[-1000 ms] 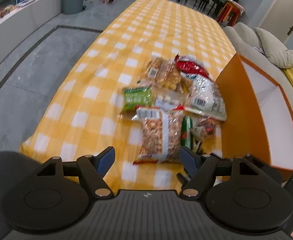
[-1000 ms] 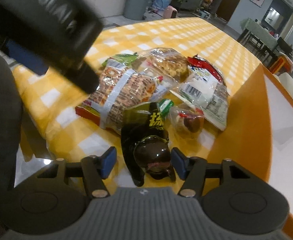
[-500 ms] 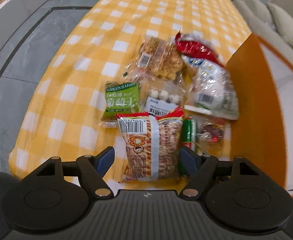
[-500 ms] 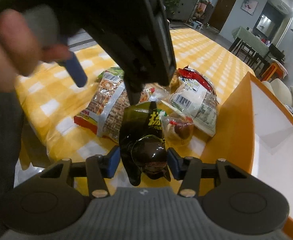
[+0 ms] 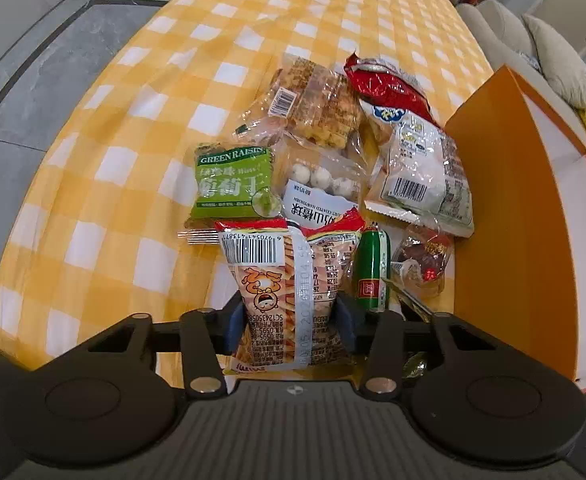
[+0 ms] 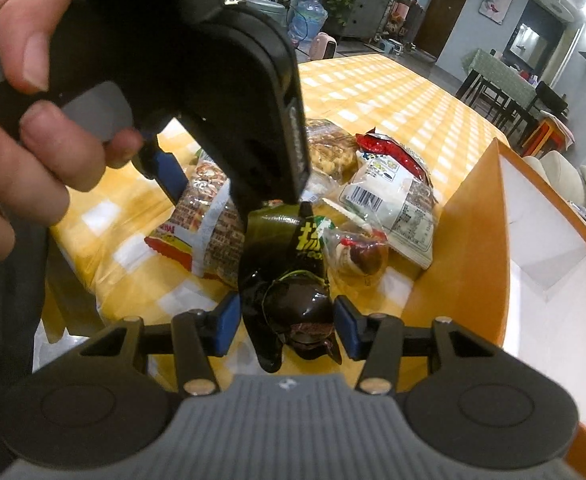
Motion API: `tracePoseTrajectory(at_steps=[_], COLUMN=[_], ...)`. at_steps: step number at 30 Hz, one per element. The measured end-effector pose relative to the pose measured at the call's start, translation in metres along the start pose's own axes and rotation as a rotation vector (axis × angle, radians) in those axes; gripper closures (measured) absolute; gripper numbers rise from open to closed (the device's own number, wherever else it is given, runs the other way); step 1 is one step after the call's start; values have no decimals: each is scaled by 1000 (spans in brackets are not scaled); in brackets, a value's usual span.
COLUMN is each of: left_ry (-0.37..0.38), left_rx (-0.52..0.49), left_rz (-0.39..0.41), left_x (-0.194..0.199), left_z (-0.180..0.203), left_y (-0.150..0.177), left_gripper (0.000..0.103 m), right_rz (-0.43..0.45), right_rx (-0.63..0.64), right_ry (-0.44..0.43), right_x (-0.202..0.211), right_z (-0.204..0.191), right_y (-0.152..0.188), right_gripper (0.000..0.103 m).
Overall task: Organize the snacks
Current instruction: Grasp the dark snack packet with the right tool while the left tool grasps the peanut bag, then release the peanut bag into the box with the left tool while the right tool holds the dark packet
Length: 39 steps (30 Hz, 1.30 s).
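Observation:
A pile of snack packs lies on the yellow checked tablecloth (image 5: 133, 128). My left gripper (image 5: 289, 322) is shut on the near end of the red-edged cracker bag (image 5: 281, 280). Behind it lie a green raisin pack (image 5: 233, 184), a clear bag of white balls (image 5: 325, 188), a waffle pack (image 5: 317, 104), a red bag (image 5: 385, 84) and a white bag (image 5: 421, 168). My right gripper (image 6: 287, 326) has its blue pads at the sides of a dark green pouch (image 6: 289, 280); whether they squeeze it is unclear. The left gripper's body (image 6: 197, 64) fills the upper left of the right wrist view.
An open orange box with a white inside (image 5: 533, 208) stands right of the pile; it also shows in the right wrist view (image 6: 533, 240). A green tube (image 5: 371, 268) and a small clear red candy pack (image 5: 425, 260) lie beside it. The table's near edge is just below the grippers.
My left gripper moved forward over the cracker bag and closed on it. My right gripper narrowed around the dark pouch. The left gripper's body came further into the right wrist view.

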<state>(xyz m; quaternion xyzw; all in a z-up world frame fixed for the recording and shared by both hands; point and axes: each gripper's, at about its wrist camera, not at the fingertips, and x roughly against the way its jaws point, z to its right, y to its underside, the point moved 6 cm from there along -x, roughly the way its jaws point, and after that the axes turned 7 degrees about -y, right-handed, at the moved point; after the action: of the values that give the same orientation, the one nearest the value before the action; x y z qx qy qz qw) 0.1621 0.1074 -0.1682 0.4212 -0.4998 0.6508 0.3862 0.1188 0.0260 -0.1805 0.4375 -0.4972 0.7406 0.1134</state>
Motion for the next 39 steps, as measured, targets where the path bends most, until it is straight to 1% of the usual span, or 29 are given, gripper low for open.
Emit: tracePoseTrajectory(at_steps=[2,5,9,12,16,19,21,23,26,28,30,33,36,39], left_ry=[1,8,40,68,101,100,116,161,245,285,313,329,342,323], left_rx=[-15,-21,23,43,53,29,-7,-21,-50,-89,-125,-183,-270,-330], left_rz=[21,60,92,149,233,326,359,358,335,320,301,263,218,150], left_x=[6,18,40,63,97,129,148,160,173,178,178,169,150,125], left_z=[0,-3,-10,-11,-5,7,20,33,57,77,98,128,158,183], left_y=[0,0,-4,-9,-14,-17,-18,-18,-16,-15,-13,-7,-3,4], left_gripper=[56,57,57,57,57,57,57,57,57,57,57,57,57,57], right_rz=[12,31,64,120,227,293,299,308,360,399,419,423,417,423], right_rx=[-4,-28,-82,-108,-95,-114,-145,-205,-303,-345,-373,-416,-436,-509], right_ry=[-5,-14,-34,-55,-14,-3,-3,-12,2,43,100,133,104,80], right_x=[2,4,10,22,51,75,89,102,125,140,150,159,163,163], right_z=[0,3,7,10,15,23,33,49,82,104,126,152,171,186], right_y=[-1,-3,-7,-11,-23,-30,-34,-34,-34,-30,-23,-10,3,11], right_gripper=[54,54,54,54,54,54,54,54,54,54,54,54,54,54])
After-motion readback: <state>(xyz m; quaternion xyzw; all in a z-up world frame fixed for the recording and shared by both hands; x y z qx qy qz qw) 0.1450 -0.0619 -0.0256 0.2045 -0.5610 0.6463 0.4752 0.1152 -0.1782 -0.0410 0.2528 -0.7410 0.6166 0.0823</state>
